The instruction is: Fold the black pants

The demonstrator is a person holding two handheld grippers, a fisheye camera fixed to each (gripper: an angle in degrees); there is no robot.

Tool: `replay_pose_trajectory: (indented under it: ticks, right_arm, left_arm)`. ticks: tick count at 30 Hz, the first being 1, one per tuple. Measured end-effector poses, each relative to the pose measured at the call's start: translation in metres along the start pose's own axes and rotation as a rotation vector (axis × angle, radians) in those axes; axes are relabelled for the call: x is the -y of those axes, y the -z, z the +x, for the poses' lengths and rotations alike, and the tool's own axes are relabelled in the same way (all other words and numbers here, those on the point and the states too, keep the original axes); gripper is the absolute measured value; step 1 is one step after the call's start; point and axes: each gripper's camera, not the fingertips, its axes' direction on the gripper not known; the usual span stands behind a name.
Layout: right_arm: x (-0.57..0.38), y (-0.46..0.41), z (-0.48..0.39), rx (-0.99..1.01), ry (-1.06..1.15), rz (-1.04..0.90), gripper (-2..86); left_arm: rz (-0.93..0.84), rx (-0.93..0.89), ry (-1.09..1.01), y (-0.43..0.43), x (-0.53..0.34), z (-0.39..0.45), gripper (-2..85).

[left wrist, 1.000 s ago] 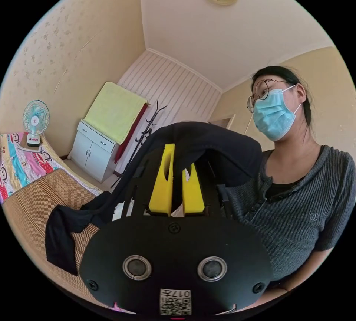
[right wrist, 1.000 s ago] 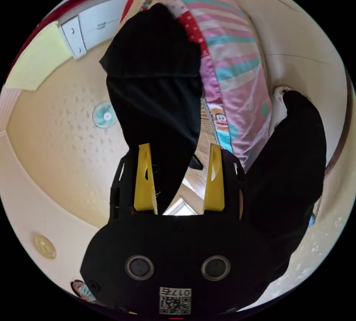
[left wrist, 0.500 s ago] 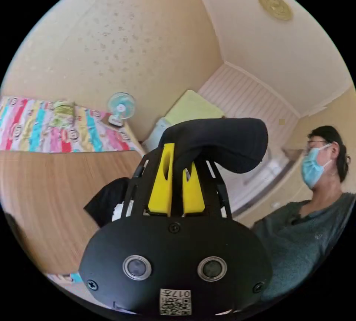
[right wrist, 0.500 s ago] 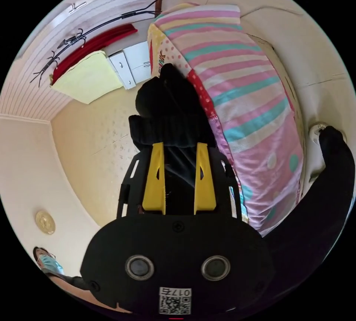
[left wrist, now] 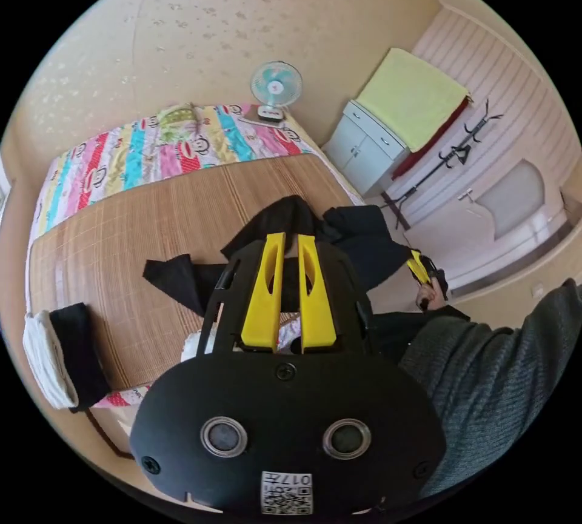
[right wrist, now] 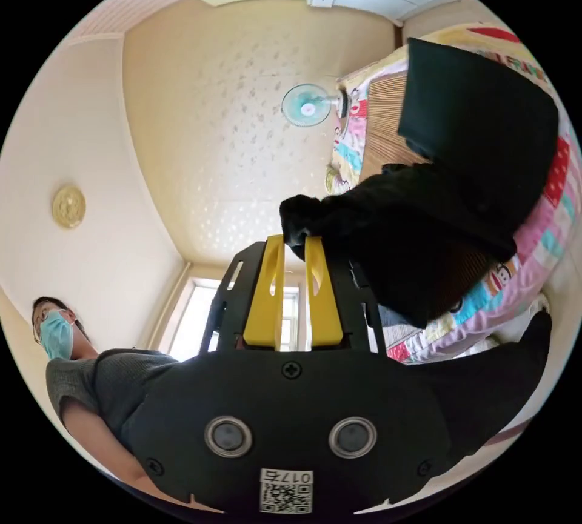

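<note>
Left tool (left wrist: 290, 238): jaws nearly together with black cloth between them at frame centre; reads as clamped on the black pants (left wrist: 364, 239), though the exact pinch point sits behind the yellow jaws. Right tool (right wrist: 295, 240): jaws closed on a bunched edge of the same pants, just above centre of the right gripper view.

Pants location: part raised between the 2 tools, part trailing on the bamboo mat (left wrist: 121, 233) over the bed, left of centre in the left gripper view. In the right gripper view the fabric hangs as a broad dark sheet toward upper right.

Why held this way, my read: 2 grips on one edge to spread the garment and let gravity pull the legs straight before laying it flat. Fold itself not started; cloth is bunched, not aligned.

Also on the mat: a rolled white-and-black bundle (left wrist: 57, 354), lower left. Fan (left wrist: 276, 85) at the bed's far end, top centre. The person's grey sleeve (left wrist: 497, 366) at right.
</note>
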Motion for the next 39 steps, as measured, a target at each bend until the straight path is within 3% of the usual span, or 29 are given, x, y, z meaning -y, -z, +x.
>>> replay_pose_trajectory:
  ticks: [3,8,13,16,19,22,25,27,34,39]
  right_arm:
    - [-0.008,-0.039,-0.058,-0.082,0.165,-0.123,1.7]
    - [-0.047,-0.098,-0.122,-0.108,0.349,-0.347,0.6]
    - [-0.102,-0.102,-0.162,-0.004,0.450,-0.389,0.4]
    - [-0.134,-0.083,-0.175,0.028,0.468,-0.355,0.3]
    - [-0.166,-0.065,-0.196,-0.006,0.552,-0.373,0.3]
    - [-0.193,-0.042,-0.216,0.016,0.635,-0.390,0.3]
    - [-0.212,-0.005,-0.235,0.357,0.695,-0.302,0.5]
    - [-0.218,0.013,-0.239,0.409,0.671,-0.240,0.7]
    - [-0.286,0.059,-0.257,-0.105,0.745,-0.185,4.9]
    - [-0.351,0.053,-0.258,-0.503,0.787,-0.244,11.8]
  left_arm:
    - [-0.095,-0.132,-0.118,-0.063,0.036,0.062,11.7]
    - [-0.098,-0.034,-0.396,-0.119,0.056,0.166,18.3]
    - [-0.039,0.134,-0.416,-0.128,0.059,0.206,15.6]
    - [0.084,0.183,-0.354,-0.108,0.060,0.216,7.6]
    - [0.110,0.127,-0.400,-0.095,0.061,0.232,4.5]
    - [0.151,-0.053,-0.359,-0.067,0.064,0.225,1.8]
    - [0.187,-0.220,-0.256,-0.033,0.073,0.210,0.4]
    - [0.186,-0.290,-0.223,-0.012,0.084,0.210,-0.1]
    - [0.342,-0.367,-0.231,0.089,0.117,0.241,-0.4]
    - [0.547,-0.358,-0.293,0.222,0.135,0.286,-0.2]
